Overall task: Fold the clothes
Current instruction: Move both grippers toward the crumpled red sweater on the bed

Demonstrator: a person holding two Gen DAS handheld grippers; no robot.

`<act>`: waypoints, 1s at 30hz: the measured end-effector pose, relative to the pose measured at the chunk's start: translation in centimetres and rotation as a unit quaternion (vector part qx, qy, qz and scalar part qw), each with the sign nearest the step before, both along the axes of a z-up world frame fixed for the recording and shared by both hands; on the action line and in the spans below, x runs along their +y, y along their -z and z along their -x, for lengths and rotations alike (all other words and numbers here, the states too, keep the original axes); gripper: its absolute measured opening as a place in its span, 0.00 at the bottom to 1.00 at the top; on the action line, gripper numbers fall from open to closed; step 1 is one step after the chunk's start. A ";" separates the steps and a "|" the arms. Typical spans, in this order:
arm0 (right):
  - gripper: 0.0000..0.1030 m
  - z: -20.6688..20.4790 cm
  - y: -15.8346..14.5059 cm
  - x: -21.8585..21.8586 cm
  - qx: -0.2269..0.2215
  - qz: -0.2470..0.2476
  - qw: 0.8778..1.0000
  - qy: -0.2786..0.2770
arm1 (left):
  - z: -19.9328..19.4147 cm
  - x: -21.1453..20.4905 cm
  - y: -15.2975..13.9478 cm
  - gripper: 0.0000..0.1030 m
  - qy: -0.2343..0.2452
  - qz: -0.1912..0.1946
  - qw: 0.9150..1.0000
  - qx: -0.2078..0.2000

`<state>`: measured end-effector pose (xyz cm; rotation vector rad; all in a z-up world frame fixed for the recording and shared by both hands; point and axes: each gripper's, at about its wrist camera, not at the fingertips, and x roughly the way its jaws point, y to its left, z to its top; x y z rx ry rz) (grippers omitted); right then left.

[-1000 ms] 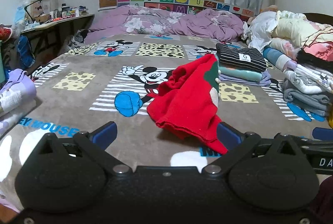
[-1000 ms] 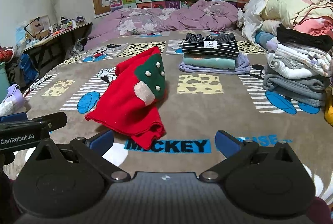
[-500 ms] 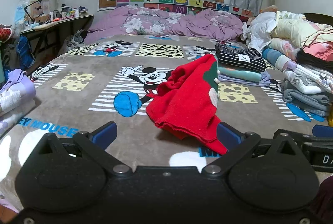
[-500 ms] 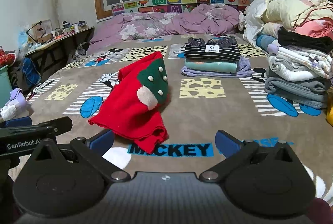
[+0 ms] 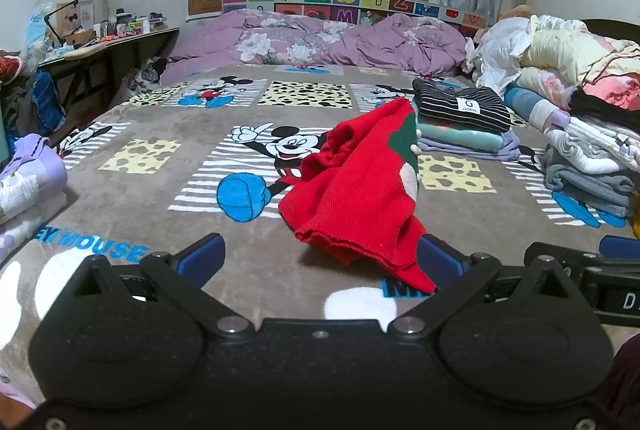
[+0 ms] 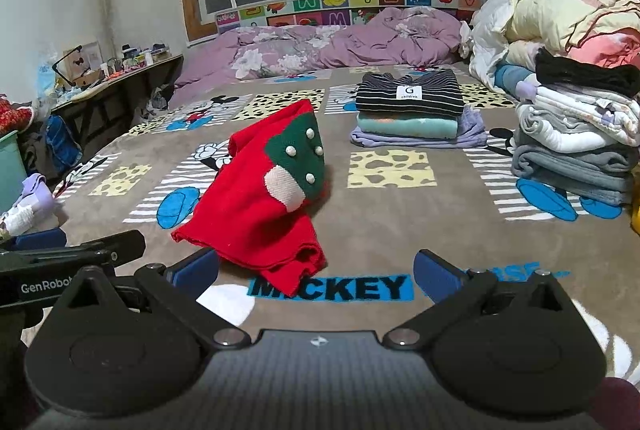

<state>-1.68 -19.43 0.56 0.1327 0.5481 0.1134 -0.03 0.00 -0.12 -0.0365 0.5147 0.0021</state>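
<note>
The red sweater [image 6: 256,206] lies crumpled on the bed [image 6: 392,230], its hem bunched and one corner trailing toward the near edge, with the folded stack [image 6: 412,114] of striped, teal and lilac clothes well behind it. Both grippers hover low at the near edge with fingers spread wide and nothing held: the left gripper [image 5: 320,258] has the sweater's trailing corner just by its right finger, and the right gripper [image 6: 316,266] has the hem just by its left finger. The likely trouble is a pinch that takes only one layer of the doubled knit, so the sweater would lift twisted instead of opening flat; the loose knit may also stretch or slip. With the two grippers close together, they could knock each other while reaching for the same corner. A pile of towels and blankets [image 6: 572,150] crowds the right side, and a lilac bundle [image 5: 28,174] sits at the left edge, leaving only the middle of the bed for spreading.
</note>
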 end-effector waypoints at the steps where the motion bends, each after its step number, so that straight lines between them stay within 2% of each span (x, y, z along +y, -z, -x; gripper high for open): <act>1: 1.00 0.0 0.1 0.0 0.000 -0.001 1.000 -0.001 | -0.1 0.0 0.0 1.00 0.000 -0.001 1.000 0.001; 21: 1.00 -2.0 3.5 -2.8 -0.007 -0.082 0.996 -0.038 | -2.2 -0.7 2.1 1.00 0.004 -0.006 1.000 0.027; 26: 1.00 -3.3 5.4 -4.7 -0.022 -0.127 0.991 -0.045 | -3.8 -0.7 2.6 1.00 0.018 0.005 0.999 0.034; 30: 1.00 -4.2 7.4 -6.6 -0.042 -0.166 0.984 -0.050 | -5.5 -0.7 2.7 1.00 0.036 0.023 0.999 0.020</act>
